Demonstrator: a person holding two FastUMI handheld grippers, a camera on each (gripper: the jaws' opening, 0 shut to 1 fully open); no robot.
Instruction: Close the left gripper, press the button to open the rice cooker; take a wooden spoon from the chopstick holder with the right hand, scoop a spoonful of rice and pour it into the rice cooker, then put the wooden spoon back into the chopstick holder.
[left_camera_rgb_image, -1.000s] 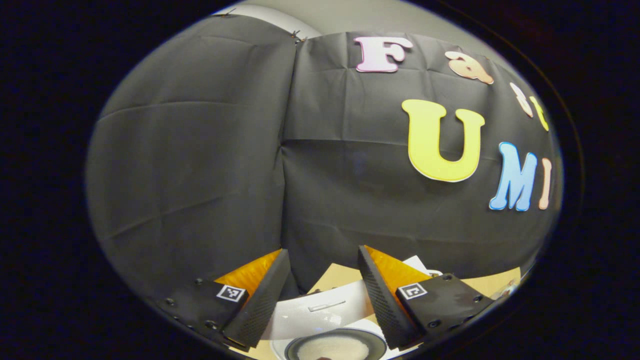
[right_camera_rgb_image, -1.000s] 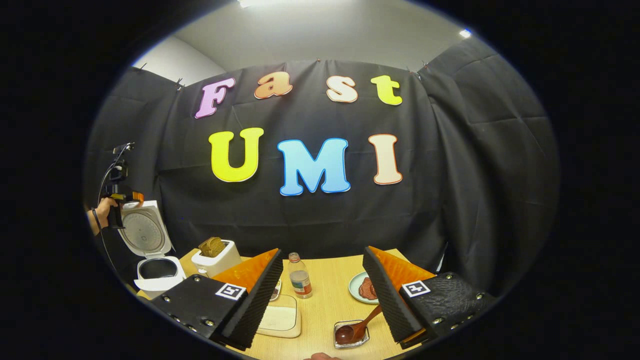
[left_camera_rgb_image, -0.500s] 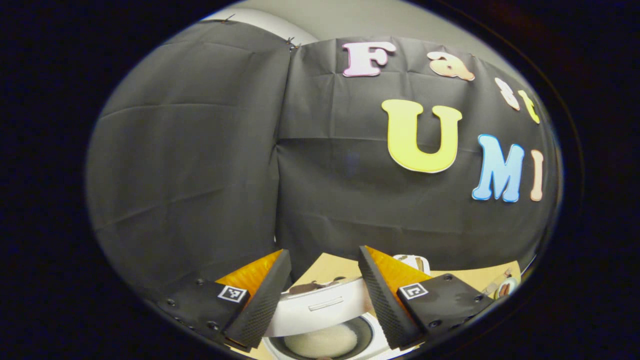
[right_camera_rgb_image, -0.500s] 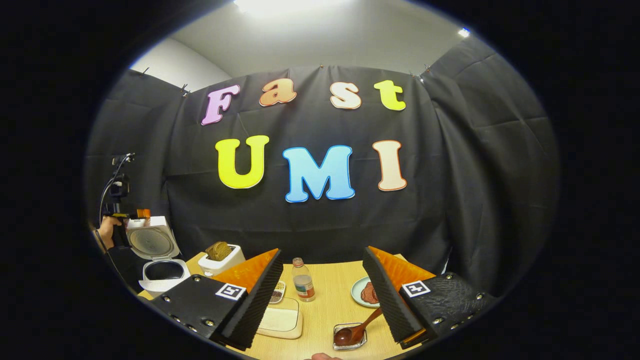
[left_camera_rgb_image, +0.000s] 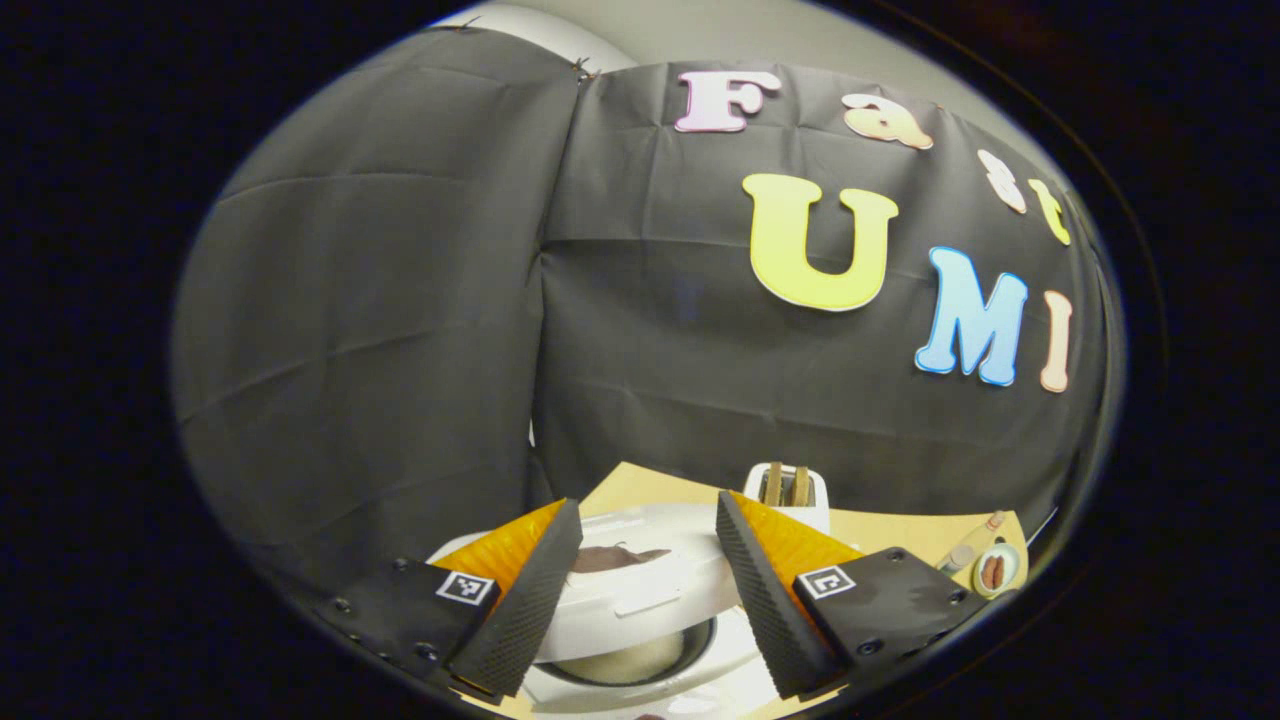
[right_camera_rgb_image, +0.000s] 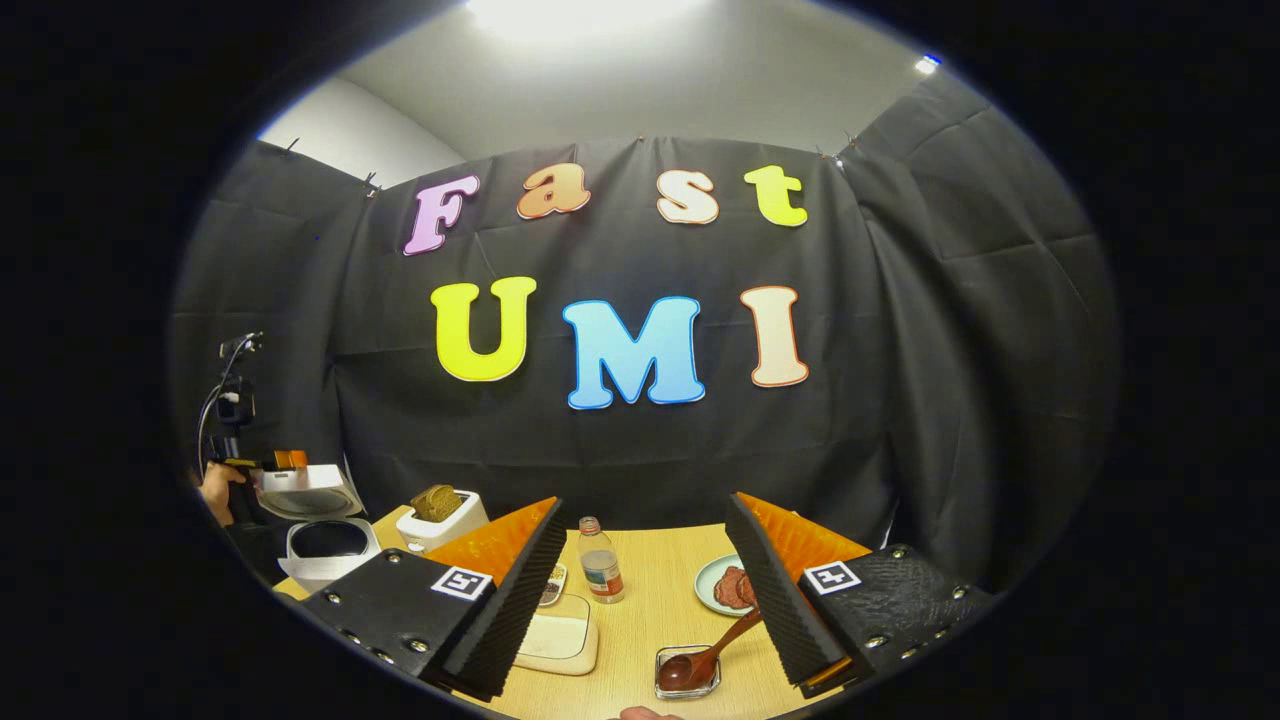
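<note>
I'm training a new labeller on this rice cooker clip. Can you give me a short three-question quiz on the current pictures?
1. True or false: the cooker's lid stands fully upright.
2. The spoon's bowl rests in: A) a small glass dish, B) the toaster, C) the plate.
3. Fill in: the right tongs are ____ and hold nothing.

Key: 1 false: the lid is tipped low over the pot, with the left tongs open on either side of it. 2 A. 3 open.
</note>
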